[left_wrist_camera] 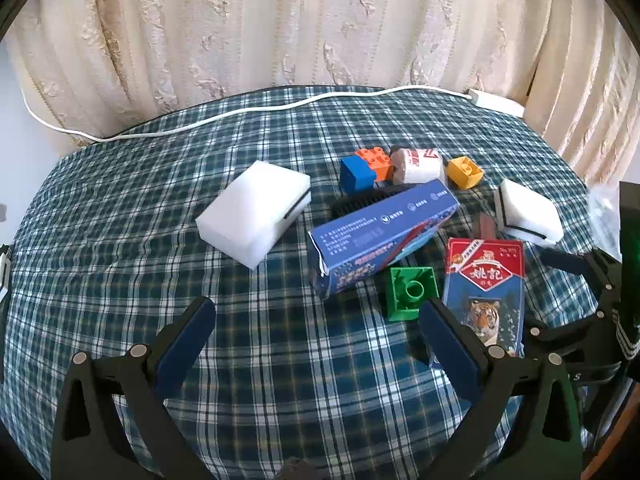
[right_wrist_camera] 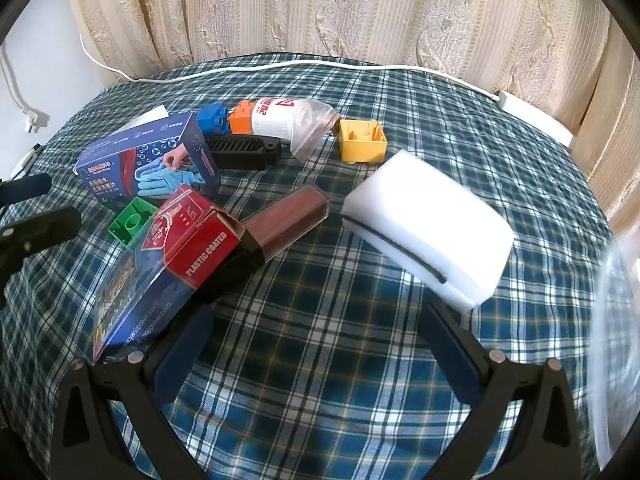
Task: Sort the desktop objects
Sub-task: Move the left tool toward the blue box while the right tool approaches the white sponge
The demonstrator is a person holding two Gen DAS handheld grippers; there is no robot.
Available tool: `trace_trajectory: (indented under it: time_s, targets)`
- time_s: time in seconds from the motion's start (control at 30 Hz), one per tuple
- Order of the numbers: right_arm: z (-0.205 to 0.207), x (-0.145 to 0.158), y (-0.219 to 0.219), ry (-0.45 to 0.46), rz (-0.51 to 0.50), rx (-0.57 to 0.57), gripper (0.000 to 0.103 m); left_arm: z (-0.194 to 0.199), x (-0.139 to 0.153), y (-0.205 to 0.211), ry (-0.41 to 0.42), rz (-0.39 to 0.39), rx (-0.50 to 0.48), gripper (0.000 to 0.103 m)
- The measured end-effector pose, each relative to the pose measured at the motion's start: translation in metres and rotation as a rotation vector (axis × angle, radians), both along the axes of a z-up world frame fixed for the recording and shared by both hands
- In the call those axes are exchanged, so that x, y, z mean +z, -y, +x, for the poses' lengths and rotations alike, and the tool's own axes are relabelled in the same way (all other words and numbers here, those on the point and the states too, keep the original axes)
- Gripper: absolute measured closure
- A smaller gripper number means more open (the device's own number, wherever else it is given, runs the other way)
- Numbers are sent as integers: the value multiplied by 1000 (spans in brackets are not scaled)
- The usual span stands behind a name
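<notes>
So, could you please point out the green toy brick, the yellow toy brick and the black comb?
green plastic toy brick (left_wrist_camera: 411,293): left wrist view, round stud.
yellow plastic toy brick (right_wrist_camera: 362,145): right wrist view, front wall.
black plastic comb (right_wrist_camera: 244,151): right wrist view, toothed middle.

Bench cloth (left_wrist_camera: 120,264) is blue-green-white plaid. Two white sponges (left_wrist_camera: 256,216) (right_wrist_camera: 428,228), blue box (left_wrist_camera: 384,232), red-and-blue card pack with a tiger (left_wrist_camera: 486,284), green (left_wrist_camera: 410,292), yellow (right_wrist_camera: 362,140), blue (left_wrist_camera: 356,174) and orange (left_wrist_camera: 374,158) bricks, cream patterned curtain (left_wrist_camera: 280,24).

Four toy bricks (right_wrist_camera: 362,141), two white sponges (right_wrist_camera: 428,226), two cardboard boxes (right_wrist_camera: 148,160), one black comb (right_wrist_camera: 244,152).
</notes>
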State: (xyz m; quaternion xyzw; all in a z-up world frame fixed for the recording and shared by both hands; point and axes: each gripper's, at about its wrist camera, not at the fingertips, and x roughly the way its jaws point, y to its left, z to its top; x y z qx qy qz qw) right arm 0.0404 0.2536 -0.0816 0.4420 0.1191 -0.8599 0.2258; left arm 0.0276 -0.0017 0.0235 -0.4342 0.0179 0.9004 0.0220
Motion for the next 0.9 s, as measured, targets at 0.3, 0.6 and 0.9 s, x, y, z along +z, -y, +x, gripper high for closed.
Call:
trace_trajectory:
  time_s: [0.3,0.6,0.9]
  targets:
    - [0,0,0,0,0,0,0,-2,-6,-2,28,12,17,0]
    - [0,0,0,0,0,0,0,-1,-3,2,26,11,42,0]
    - [0,0,0,0,0,0,0,1,-2,-2,29,14,61,0]
